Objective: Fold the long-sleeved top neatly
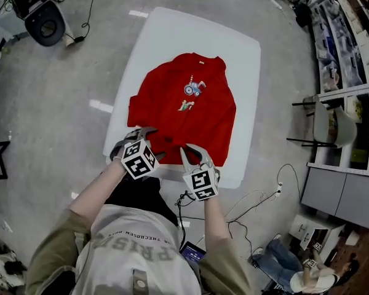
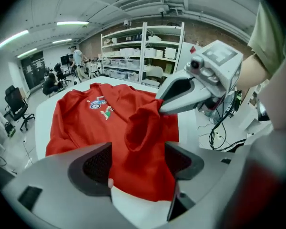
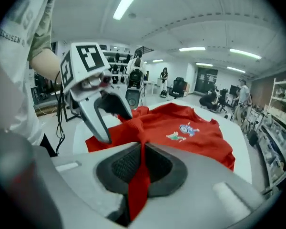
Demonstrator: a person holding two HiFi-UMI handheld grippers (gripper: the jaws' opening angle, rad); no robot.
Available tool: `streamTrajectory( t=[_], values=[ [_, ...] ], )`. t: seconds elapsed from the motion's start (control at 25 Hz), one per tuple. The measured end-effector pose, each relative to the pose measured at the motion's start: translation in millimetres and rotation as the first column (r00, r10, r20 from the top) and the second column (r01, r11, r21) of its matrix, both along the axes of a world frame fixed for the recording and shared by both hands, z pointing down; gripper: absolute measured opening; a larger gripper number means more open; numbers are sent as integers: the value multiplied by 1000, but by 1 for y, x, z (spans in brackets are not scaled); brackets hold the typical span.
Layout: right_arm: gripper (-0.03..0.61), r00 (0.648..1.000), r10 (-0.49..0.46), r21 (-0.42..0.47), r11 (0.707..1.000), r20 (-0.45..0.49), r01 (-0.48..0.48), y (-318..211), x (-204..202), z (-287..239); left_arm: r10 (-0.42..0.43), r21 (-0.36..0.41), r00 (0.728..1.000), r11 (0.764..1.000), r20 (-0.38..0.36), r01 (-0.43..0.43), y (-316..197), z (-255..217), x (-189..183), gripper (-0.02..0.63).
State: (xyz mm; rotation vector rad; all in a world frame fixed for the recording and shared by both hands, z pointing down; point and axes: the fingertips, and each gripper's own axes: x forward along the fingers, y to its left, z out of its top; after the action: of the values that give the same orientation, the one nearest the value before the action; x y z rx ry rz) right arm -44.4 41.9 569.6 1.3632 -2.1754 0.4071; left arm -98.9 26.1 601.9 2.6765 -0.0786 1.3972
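A red long-sleeved top (image 1: 184,103) with a small cartoon print lies front up on a white table (image 1: 172,29), sleeves folded in. My right gripper (image 1: 188,150) is at the near hem, shut on a pinched ridge of the red fabric (image 3: 141,175), which is lifted off the table. In the right gripper view the cloth runs straight between its closed pads (image 3: 142,168). My left gripper (image 1: 144,134) hovers just left of it over the hem, jaws open (image 2: 138,163), with the raised fold (image 2: 143,128) in front of them and nothing gripped.
The table's near edge (image 1: 172,177) is right below both grippers. A grey chair (image 1: 332,125) and shelving (image 1: 350,29) stand to the right, a round black device (image 1: 43,20) at far left, cables (image 1: 252,201) on the floor nearby.
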Motion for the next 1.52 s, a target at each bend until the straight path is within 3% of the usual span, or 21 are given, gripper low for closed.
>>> streamTrajectory(
  t=[0.12, 0.24, 0.36, 0.52, 0.68, 0.8, 0.92, 1.04, 1.2, 1.32, 1.4, 1.52],
  values=[
    [21, 998, -2, 67, 998, 60, -2, -16, -3, -24, -26, 18, 1000, 999, 9, 26, -9, 2, 5, 331],
    [21, 999, -43, -54, 998, 6, 43, 2, -6, 11, 3, 25, 1000, 1000, 28, -4, -7, 5, 4, 331],
    [23, 996, -80, -171, 983, -32, 73, 28, -3, 44, 99, 47, 994, 994, 50, -101, 4, 9, 12, 334],
    [148, 989, -147, -253, 956, 16, 146, 50, 0, 44, 235, 54, 969, 970, 76, -239, 22, 23, 37, 341],
    [170, 990, -28, -230, 971, 137, 60, 38, 24, 11, 302, 76, 949, 948, 92, -309, 40, 28, 46, 337],
    [171, 992, 23, -221, 975, 128, 6, 15, 50, 3, 375, 145, 921, 910, 108, -388, 52, 25, 45, 238],
    [170, 992, 75, -302, 952, 100, -42, -3, 66, 19, 452, 188, 884, 864, 122, -468, 65, 25, 41, 115],
    [170, 980, 200, -398, 900, 16, -177, -7, 86, 44, 516, 127, 847, 839, 128, -530, 84, 27, 32, 91],
    [170, 931, 365, -462, 823, -16, -330, 3, 104, 63, 585, 0, 802, 808, 124, -589, 104, 22, 12, 100],
    [170, 926, 374, -500, 792, -53, -349, 13, 103, 79, 609, -132, 786, 793, 109, -595, 113, 14, -3, 230],
    [170, 922, 381, -492, 791, -67, -363, 14, 104, 82, 579, -138, 808, 813, 107, -565, 101, 7, -9, 273],
    [170, 927, 372, -426, 832, -47, -356, 10, 104, 60, 448, -137, 893, 889, 51, -438, 72, -8, -1, 282]
  ],
)
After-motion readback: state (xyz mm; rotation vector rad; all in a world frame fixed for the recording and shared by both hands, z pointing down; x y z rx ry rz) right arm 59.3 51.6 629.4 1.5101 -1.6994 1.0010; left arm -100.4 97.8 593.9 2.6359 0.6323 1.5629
